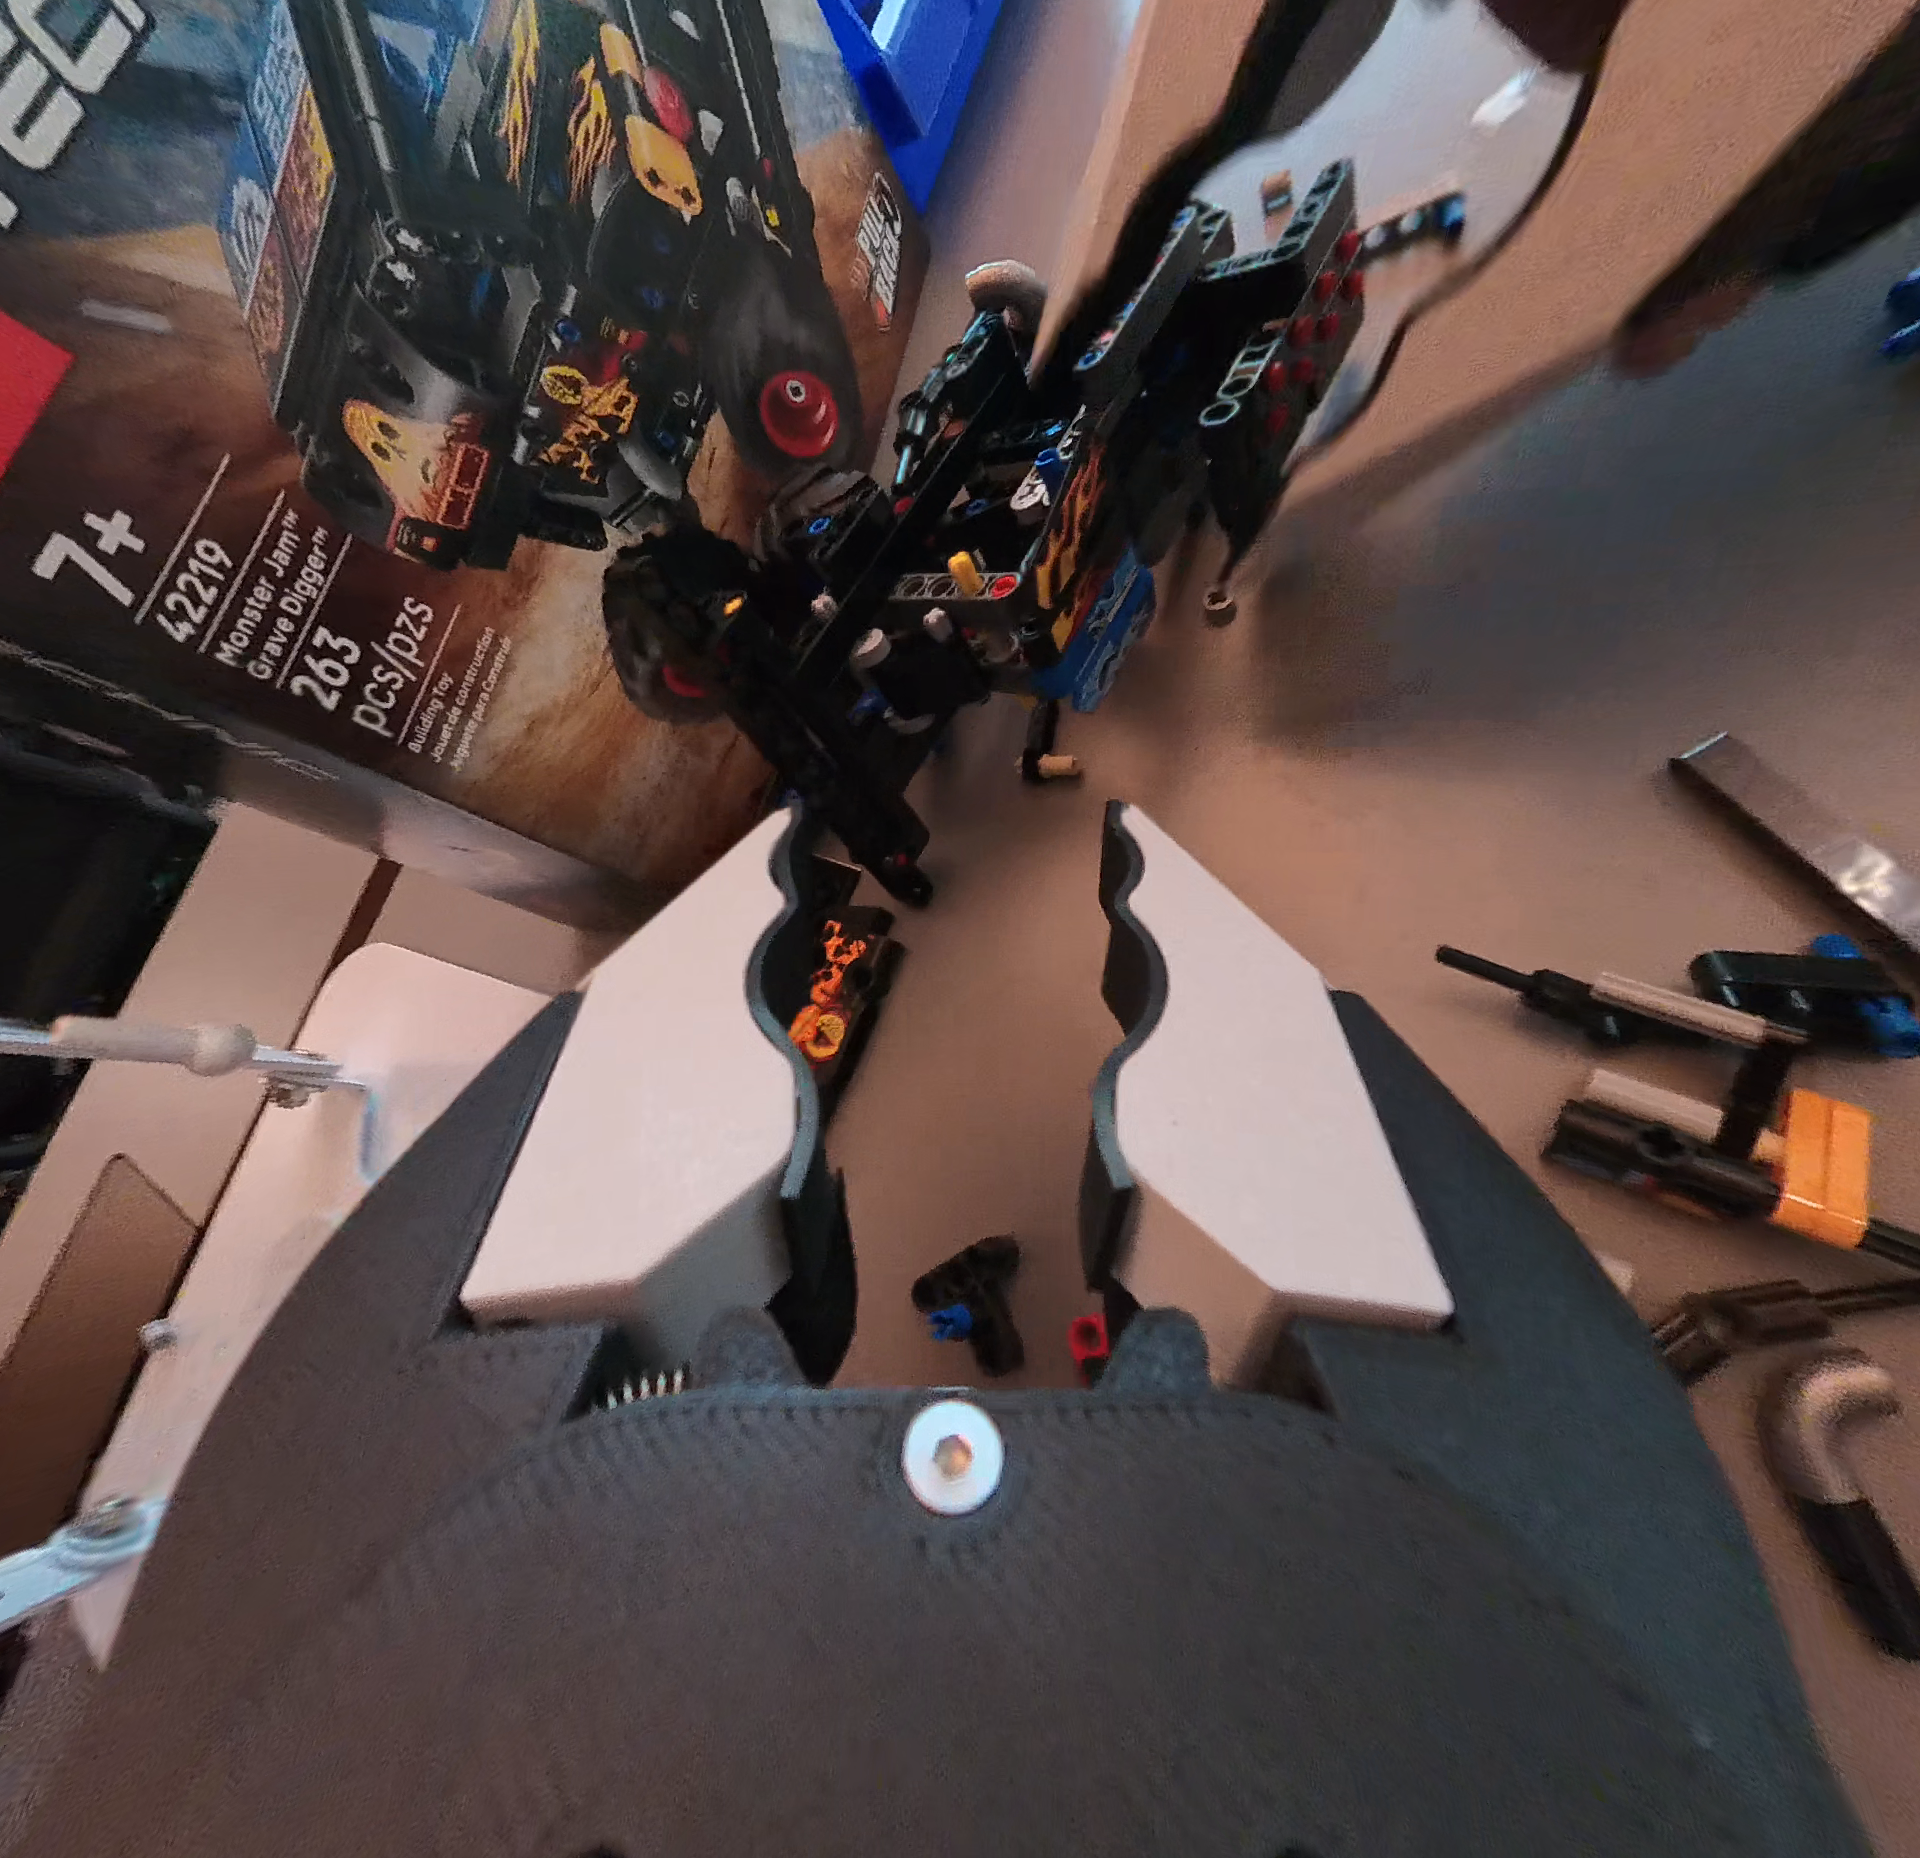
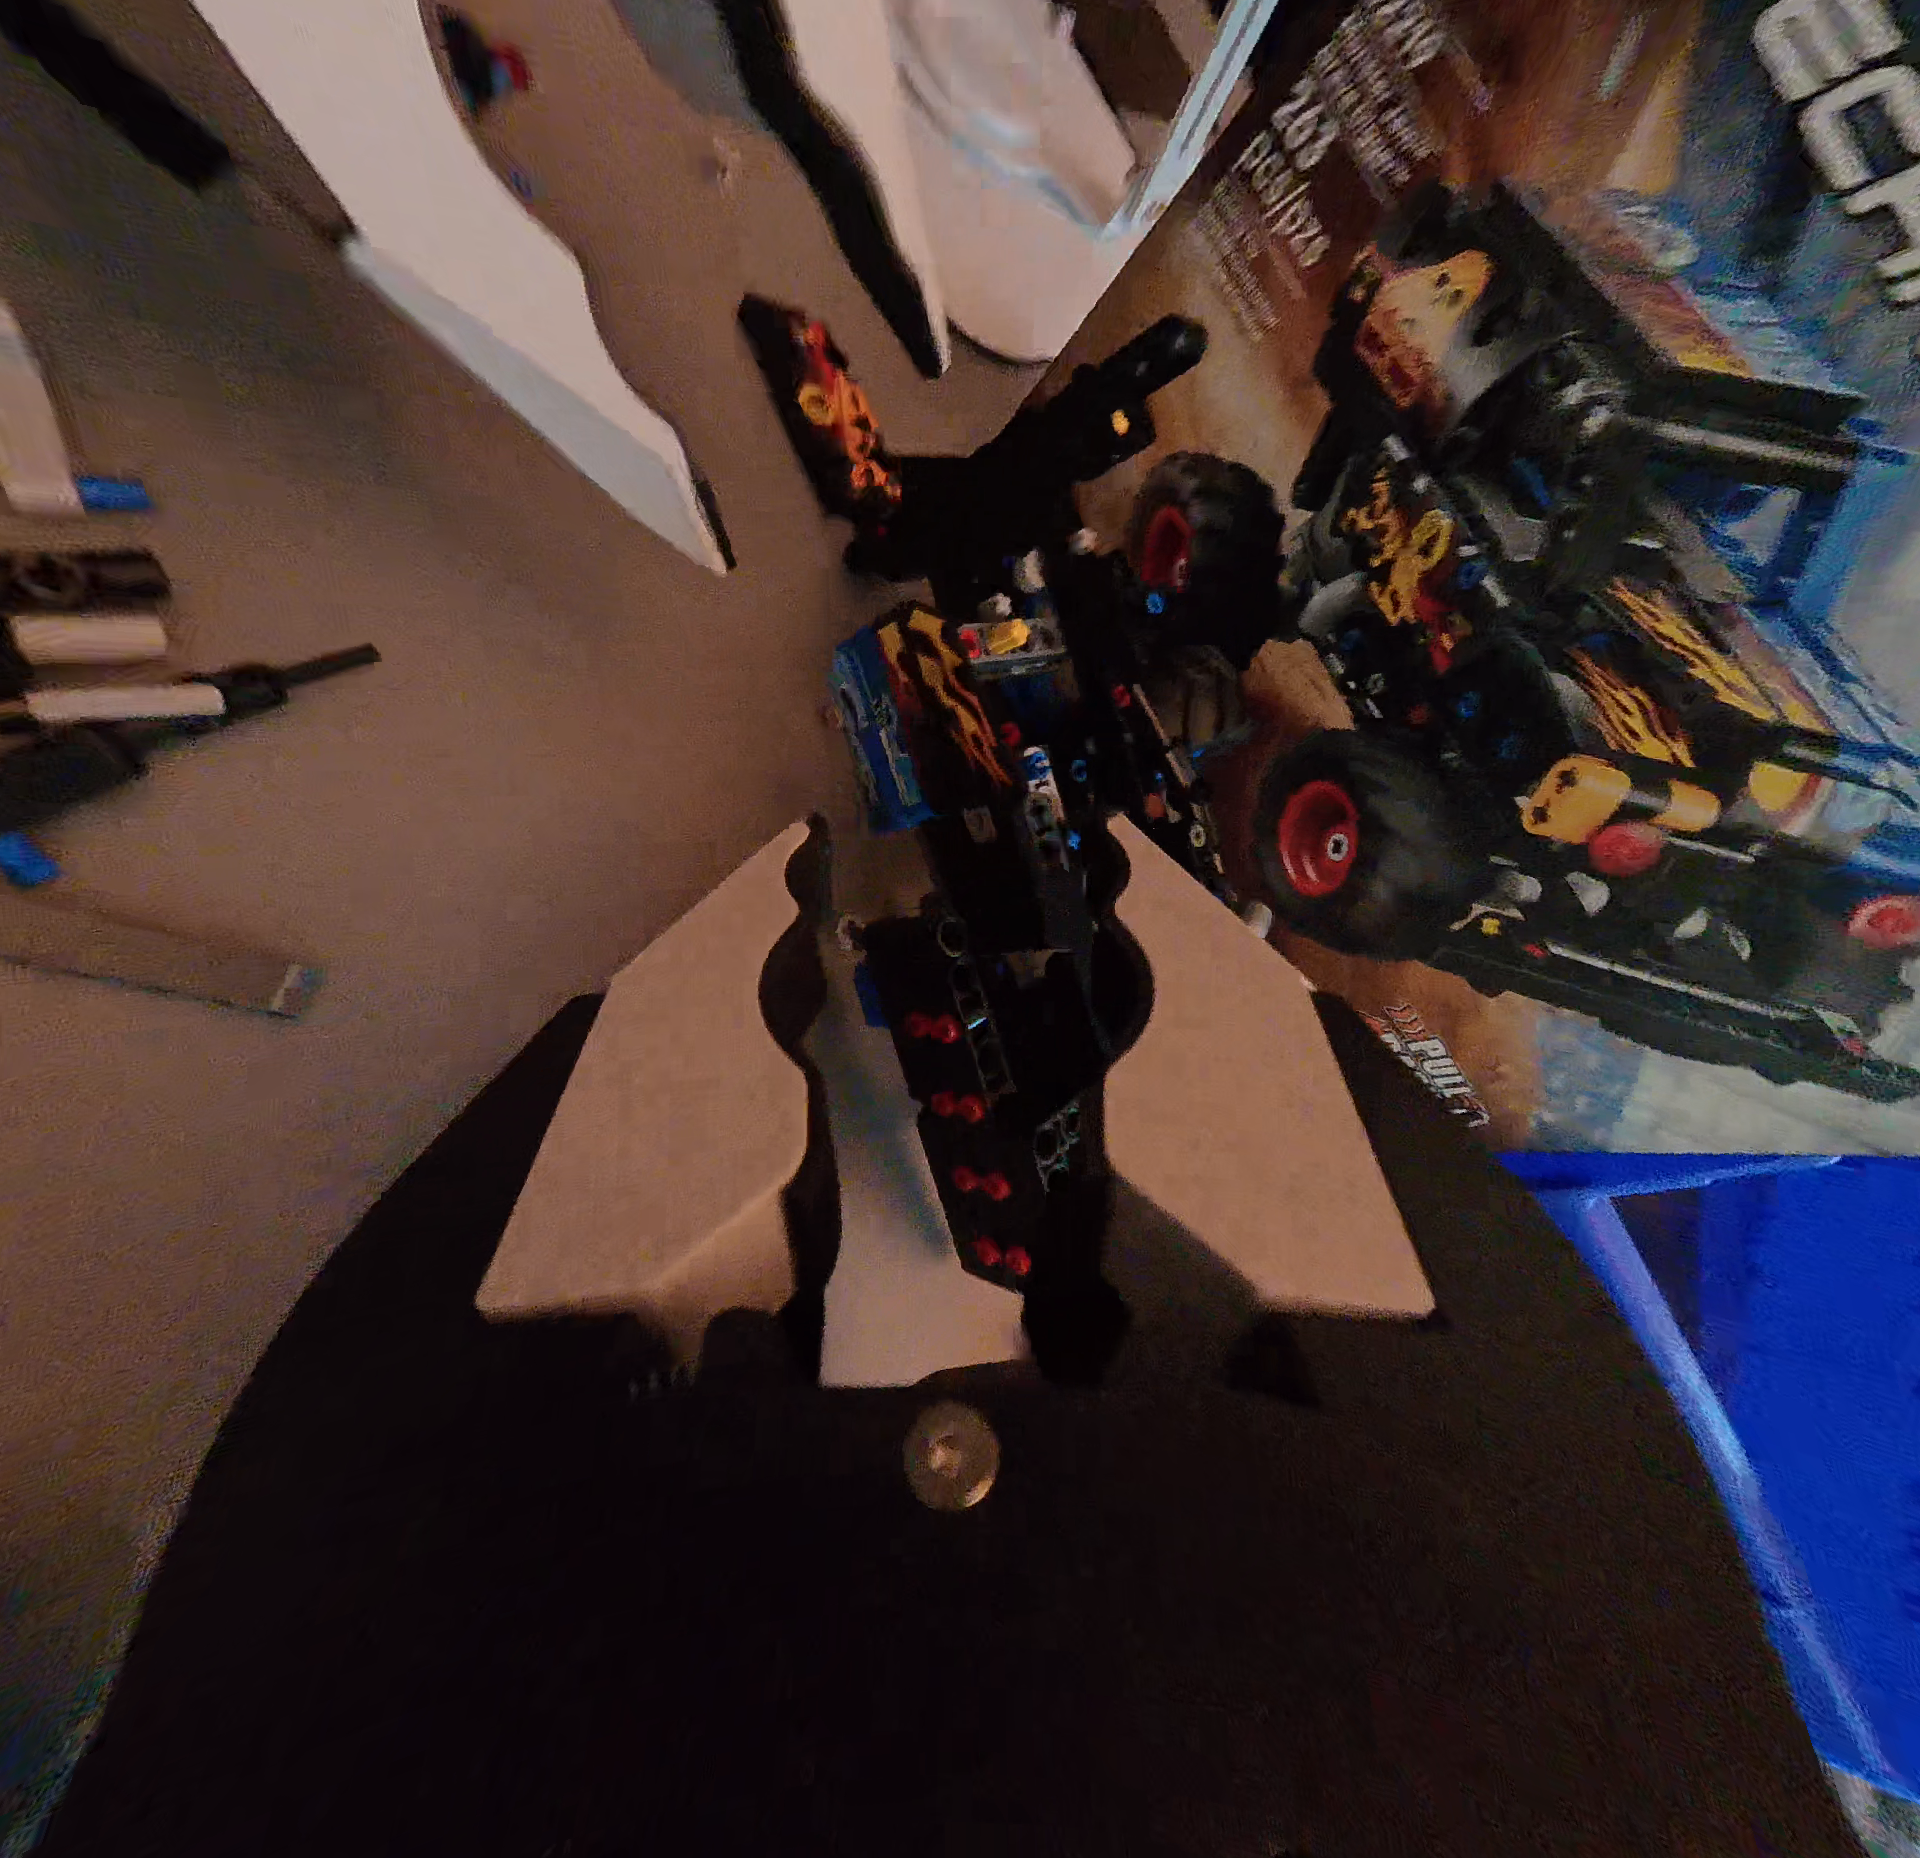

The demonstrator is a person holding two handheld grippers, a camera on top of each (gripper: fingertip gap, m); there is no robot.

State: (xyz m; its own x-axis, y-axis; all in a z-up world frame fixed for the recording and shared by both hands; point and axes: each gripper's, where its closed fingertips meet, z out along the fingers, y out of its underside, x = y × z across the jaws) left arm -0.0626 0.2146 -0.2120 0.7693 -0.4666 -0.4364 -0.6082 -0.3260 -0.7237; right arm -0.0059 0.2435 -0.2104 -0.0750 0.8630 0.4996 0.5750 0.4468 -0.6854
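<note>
A partly built black toy truck model [image 1: 935,582] with flame stickers, a blue panel and one wheel stands on the tan table, against its printed box [image 1: 416,354]. My right gripper [image 2: 966,832] is shut on the model's [image 2: 977,1102] black frame end with red pins. It also shows in the left wrist view [image 1: 1184,395] at the top right. My left gripper [image 1: 951,821] is open and empty, low over the table just short of the model. A loose black flame-sticker panel [image 1: 842,998] lies by its left finger. A small black piece [image 1: 971,1289] lies between its fingers.
The box [image 2: 1558,561] fills one side, with a blue bin [image 1: 914,42] behind it, also in the right wrist view [image 2: 1766,1393]. Loose black, white, blue and orange parts [image 1: 1714,1133] and a flat grey strip [image 1: 1797,842] lie to the right of my left gripper.
</note>
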